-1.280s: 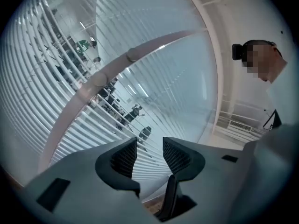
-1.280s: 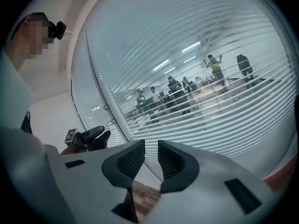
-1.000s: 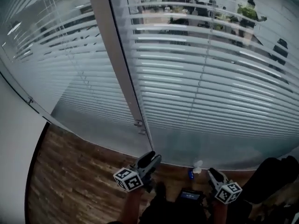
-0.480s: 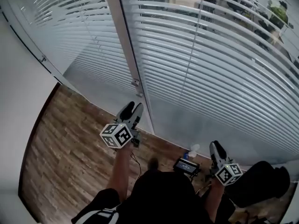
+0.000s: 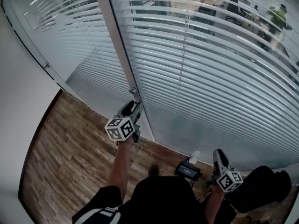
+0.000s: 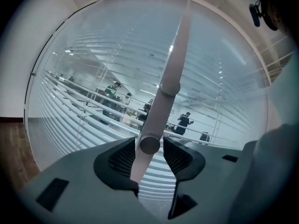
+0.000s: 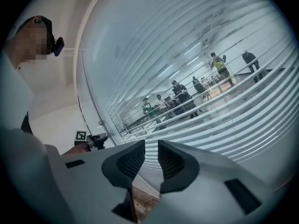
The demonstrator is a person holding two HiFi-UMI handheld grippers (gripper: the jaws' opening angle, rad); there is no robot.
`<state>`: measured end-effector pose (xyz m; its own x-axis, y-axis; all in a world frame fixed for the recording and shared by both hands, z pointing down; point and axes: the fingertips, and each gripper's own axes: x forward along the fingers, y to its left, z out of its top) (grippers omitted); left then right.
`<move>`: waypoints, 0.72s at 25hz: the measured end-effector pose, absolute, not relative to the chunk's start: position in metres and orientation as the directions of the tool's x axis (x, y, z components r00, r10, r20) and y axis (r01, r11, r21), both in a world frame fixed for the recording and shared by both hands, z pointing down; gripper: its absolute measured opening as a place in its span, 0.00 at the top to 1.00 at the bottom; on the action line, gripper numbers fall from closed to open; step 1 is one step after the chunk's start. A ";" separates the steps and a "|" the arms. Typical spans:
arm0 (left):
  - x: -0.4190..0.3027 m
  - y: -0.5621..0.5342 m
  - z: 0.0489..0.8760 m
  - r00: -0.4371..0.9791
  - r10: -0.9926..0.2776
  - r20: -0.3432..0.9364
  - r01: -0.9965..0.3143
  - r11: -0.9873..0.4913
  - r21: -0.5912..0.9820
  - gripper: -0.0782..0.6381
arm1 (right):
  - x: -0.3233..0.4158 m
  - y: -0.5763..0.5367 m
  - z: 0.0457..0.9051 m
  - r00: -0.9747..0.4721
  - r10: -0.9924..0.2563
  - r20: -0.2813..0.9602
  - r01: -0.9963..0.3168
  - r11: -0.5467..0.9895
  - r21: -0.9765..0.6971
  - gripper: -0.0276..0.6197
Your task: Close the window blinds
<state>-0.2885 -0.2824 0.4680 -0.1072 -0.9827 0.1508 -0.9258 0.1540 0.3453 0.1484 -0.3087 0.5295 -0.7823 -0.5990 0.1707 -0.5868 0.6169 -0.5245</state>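
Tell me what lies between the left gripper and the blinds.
The left gripper view shows a round grey knob on the window frame post, standing between the left gripper's open jaws, in front of the blinds.

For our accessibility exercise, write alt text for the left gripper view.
The open jaws of the left gripper straddle a round knob on a grey upright post, without clamping it. Behind, part-open blinds show people in an office.
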 end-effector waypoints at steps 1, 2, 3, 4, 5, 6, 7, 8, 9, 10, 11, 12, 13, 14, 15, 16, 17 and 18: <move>-0.288 -0.283 0.465 -0.110 -0.982 0.154 -0.927 0.157 0.341 0.62 | 0.150 -0.309 0.526 -0.780 -0.601 0.172 -0.589 0.615 -0.523 0.82; -0.287 -0.284 0.463 -0.113 -0.981 0.159 -0.928 0.161 0.335 0.62 | 0.151 -0.309 0.524 -0.779 -0.603 0.173 -0.592 0.614 -0.523 0.82; -0.286 -0.284 0.463 -0.116 -0.980 0.163 -0.931 0.164 0.327 0.63 | 0.151 -0.308 0.524 -0.777 -0.605 0.175 -0.594 0.611 -0.523 0.82; -0.285 -0.284 0.462 -0.121 -0.979 0.165 -0.934 0.168 0.314 0.63 | 0.152 -0.308 0.524 -0.776 -0.606 0.177 -0.596 0.609 -0.524 0.82; -0.284 -0.284 0.462 -0.129 -0.978 0.165 -0.939 0.174 0.297 0.63 | 0.152 -0.308 0.525 -0.775 -0.607 0.177 -0.596 0.608 -0.524 0.82; -0.283 -0.283 0.461 -0.140 -0.976 0.166 -0.944 0.182 0.274 0.65 | 0.152 -0.307 0.526 -0.774 -0.607 0.177 -0.597 0.608 -0.524 0.82; -0.282 -0.282 0.460 -0.150 -0.974 0.168 -0.950 0.189 0.249 0.68 | 0.153 -0.307 0.526 -0.774 -0.608 0.177 -0.597 0.607 -0.524 0.82; -0.281 -0.282 0.460 -0.158 -0.972 0.173 -0.955 0.195 0.225 0.69 | 0.154 -0.306 0.527 -0.773 -0.609 0.177 -0.598 0.607 -0.524 0.82; -0.280 -0.281 0.461 -0.163 -0.970 0.179 -0.959 0.198 0.203 0.69 | 0.154 -0.306 0.528 -0.772 -0.610 0.177 -0.599 0.606 -0.524 0.82; -0.279 -0.281 0.462 -0.166 -0.968 0.186 -0.963 0.200 0.182 0.70 | 0.154 -0.306 0.529 -0.771 -0.611 0.179 -0.601 0.605 -0.523 0.82; -0.279 -0.281 0.462 -0.169 -0.966 0.194 -0.966 0.201 0.160 0.70 | 0.154 -0.306 0.529 -0.769 -0.613 0.181 -0.603 0.603 -0.523 0.82; -0.279 -0.282 0.463 -0.173 -0.964 0.201 -0.970 0.202 0.136 0.70 | 0.153 -0.306 0.528 -0.768 -0.614 0.182 -0.604 0.601 -0.523 0.82; -0.280 -0.283 0.462 -0.179 -0.962 0.208 -0.973 0.205 0.111 0.70 | 0.151 -0.306 0.527 -0.768 -0.615 0.182 -0.605 0.600 -0.524 0.82; -0.280 -0.284 0.462 -0.186 -0.959 0.214 -0.975 0.207 0.084 0.70 | 0.149 -0.307 0.525 -0.767 -0.615 0.182 -0.604 0.599 -0.525 0.82; -0.281 -0.284 0.461 -0.193 -0.956 0.221 -0.976 0.210 0.054 0.70 | 0.147 -0.307 0.525 -0.767 -0.615 0.181 -0.604 0.599 -0.525 0.82; -0.281 -0.285 0.461 -0.201 -0.953 0.227 -0.977 0.211 0.023 0.70 | 0.147 -0.307 0.525 -0.767 -0.615 0.181 -0.604 0.599 -0.525 0.82; -0.282 -0.286 0.461 -0.208 -0.950 0.233 -0.977 0.212 -0.010 0.70 | 0.146 -0.307 0.525 -0.767 -0.616 0.181 -0.605 0.599 -0.525 0.82; -0.282 -0.286 0.461 -0.216 -0.947 0.239 -0.976 0.212 -0.042 0.70 | 0.146 -0.306 0.525 -0.765 -0.617 0.183 -0.607 0.597 -0.525 0.82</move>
